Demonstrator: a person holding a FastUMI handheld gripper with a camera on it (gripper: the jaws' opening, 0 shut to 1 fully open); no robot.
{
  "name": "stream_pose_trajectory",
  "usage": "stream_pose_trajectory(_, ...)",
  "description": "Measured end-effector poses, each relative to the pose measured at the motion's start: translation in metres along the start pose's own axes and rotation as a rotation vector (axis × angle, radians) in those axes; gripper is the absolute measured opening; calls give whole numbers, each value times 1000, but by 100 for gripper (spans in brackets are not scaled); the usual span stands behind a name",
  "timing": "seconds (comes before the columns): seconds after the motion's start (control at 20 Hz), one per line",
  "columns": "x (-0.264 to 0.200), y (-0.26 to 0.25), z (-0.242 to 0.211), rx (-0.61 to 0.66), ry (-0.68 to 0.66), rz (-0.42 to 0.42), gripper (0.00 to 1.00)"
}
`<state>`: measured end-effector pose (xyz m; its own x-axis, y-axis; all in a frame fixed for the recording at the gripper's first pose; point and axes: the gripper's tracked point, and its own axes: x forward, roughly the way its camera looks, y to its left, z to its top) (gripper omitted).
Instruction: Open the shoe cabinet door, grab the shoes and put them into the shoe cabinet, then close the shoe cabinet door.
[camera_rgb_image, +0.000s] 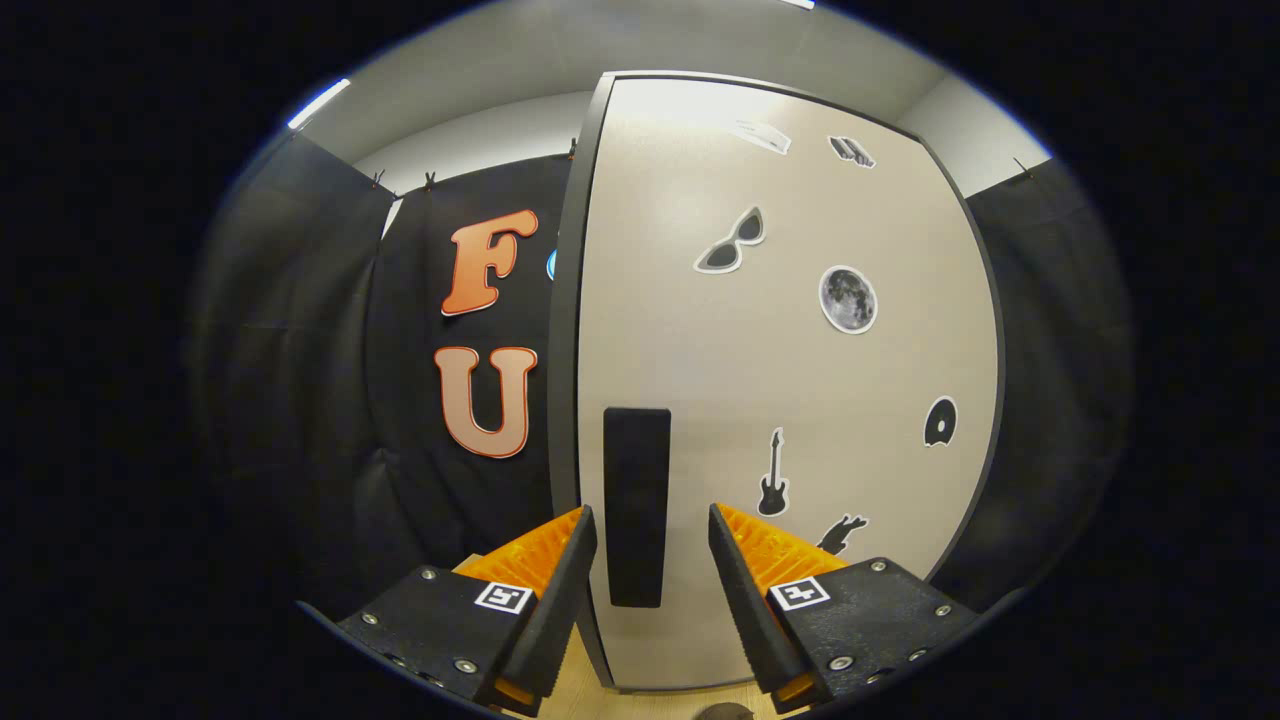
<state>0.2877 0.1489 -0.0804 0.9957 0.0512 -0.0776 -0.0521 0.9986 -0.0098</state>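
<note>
Straddling one door handle (637, 505), gripper (652, 530) jaws apart.

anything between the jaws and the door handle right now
Nothing visible. The gripper is open, and the dark vertical handle on the cabinet door sits in the gap between the jaws, with clear space on both sides. Neither jaw seems to touch it.

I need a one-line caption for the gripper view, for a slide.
Open tongs straddle the dark vertical handle of the closed, sticker-covered shoe cabinet door, without clamping it.
</note>
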Motion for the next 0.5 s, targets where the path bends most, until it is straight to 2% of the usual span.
stream_pose_trajectory(0.35, 20, 7, -14, 21, 19, -1, 53)
stream_pose_trajectory(0.5, 20, 9, -21, 79, 43, -19, 40)
